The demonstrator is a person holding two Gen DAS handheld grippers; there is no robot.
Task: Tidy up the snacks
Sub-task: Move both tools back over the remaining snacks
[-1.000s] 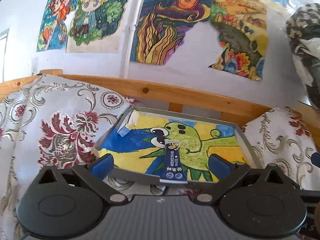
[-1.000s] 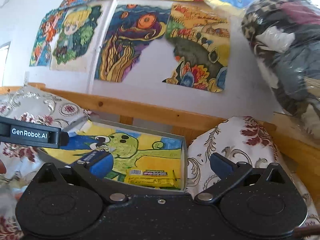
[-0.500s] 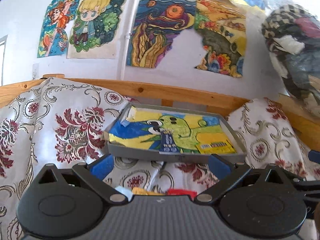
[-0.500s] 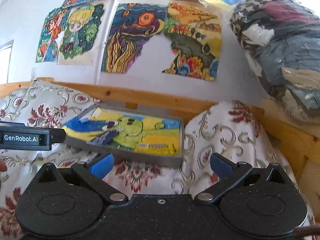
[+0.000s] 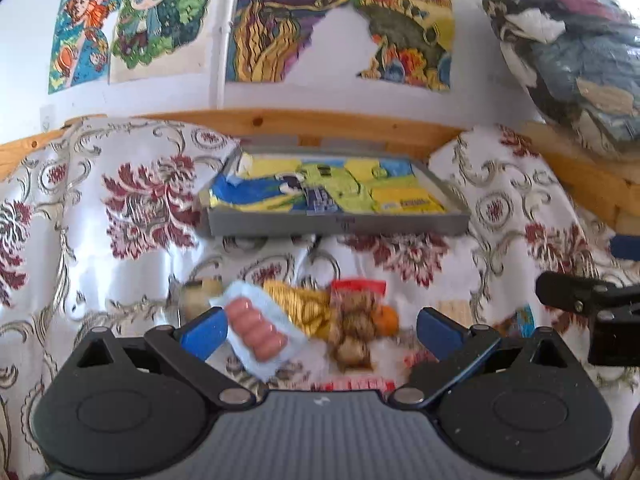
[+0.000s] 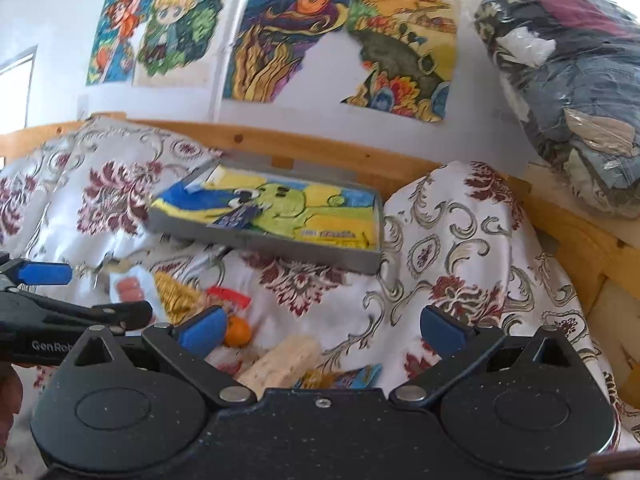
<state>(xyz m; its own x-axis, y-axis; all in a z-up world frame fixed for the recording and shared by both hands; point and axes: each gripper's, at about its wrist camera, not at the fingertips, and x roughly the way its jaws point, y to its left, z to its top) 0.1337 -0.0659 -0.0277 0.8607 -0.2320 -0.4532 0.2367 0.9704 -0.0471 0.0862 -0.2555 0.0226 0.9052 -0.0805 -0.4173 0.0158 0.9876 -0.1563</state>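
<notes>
A grey tray [image 5: 340, 226] [image 6: 280, 250] lined with a cartoon drawing sits on the floral cloth by the wooden rail. In it lie a dark blue packet [image 5: 320, 200] [image 6: 236, 218] and a yellow packet [image 5: 408, 202] [image 6: 332, 235]. Closer to me lies a pile of snacks: a sausage pack [image 5: 260, 330], a gold wrapper [image 5: 298, 304], a nut bag with a red top [image 5: 354, 320], an orange fruit [image 6: 237, 331] and a pale wafer block [image 6: 282, 362]. My left gripper [image 5: 318, 330] hangs open over the pile. My right gripper [image 6: 320, 330] is open too, empty.
The floral cloth [image 5: 120, 208] covers a bumpy surface. A wooden rail [image 6: 320, 148] runs behind the tray, below a wall of drawings. A bundle of clothes in plastic [image 6: 568, 80] sits at the upper right. A light blue packet [image 6: 352, 376] lies near the right gripper.
Both grippers have pulled back from the tray toward me and tilted down. The tray has shrunk in view and the snack pile has come into sight. The jaws stay open.
</notes>
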